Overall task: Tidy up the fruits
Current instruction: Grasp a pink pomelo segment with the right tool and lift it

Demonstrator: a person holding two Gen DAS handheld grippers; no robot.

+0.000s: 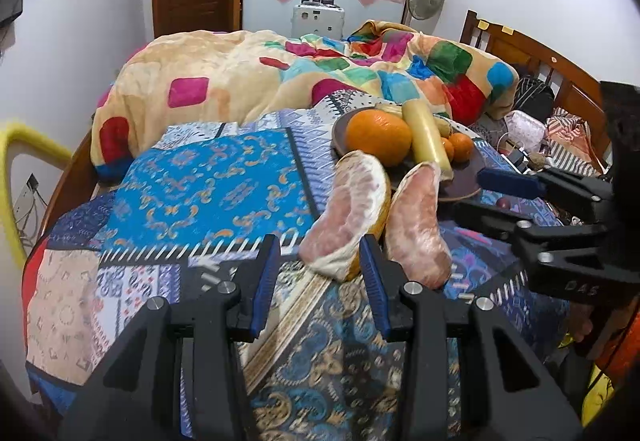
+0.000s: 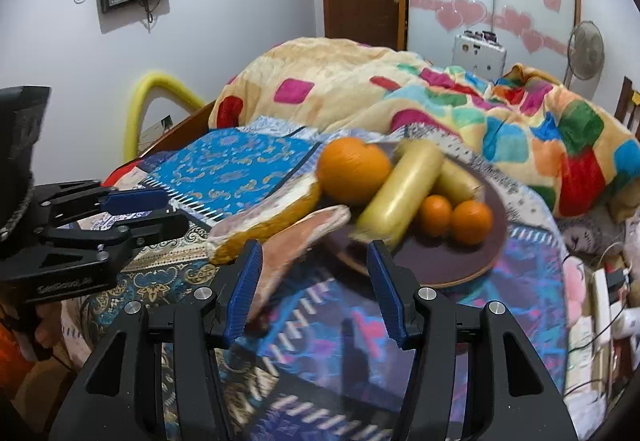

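Observation:
Two pink pomelo segments lie on the patterned bedspread: one with yellow rind (image 1: 348, 213) (image 2: 268, 217) and a peeled one (image 1: 420, 225) (image 2: 296, 241). Behind them a brown plate (image 1: 464, 177) (image 2: 452, 261) holds a big orange (image 1: 378, 137) (image 2: 352, 171), two small oranges (image 2: 472, 221), and yellow tube-shaped pieces (image 1: 426, 137) (image 2: 400, 193). My left gripper (image 1: 320, 281) is open and empty just in front of the rind segment. My right gripper (image 2: 316, 289) is open and empty, the peeled segment near its left finger.
A bunched colourful blanket (image 1: 280, 81) lies behind the plate. A wooden headboard (image 1: 560, 73) and clutter with cables (image 2: 600, 301) are at the right. A yellow foam hoop (image 2: 160, 93) stands by the wall at the left.

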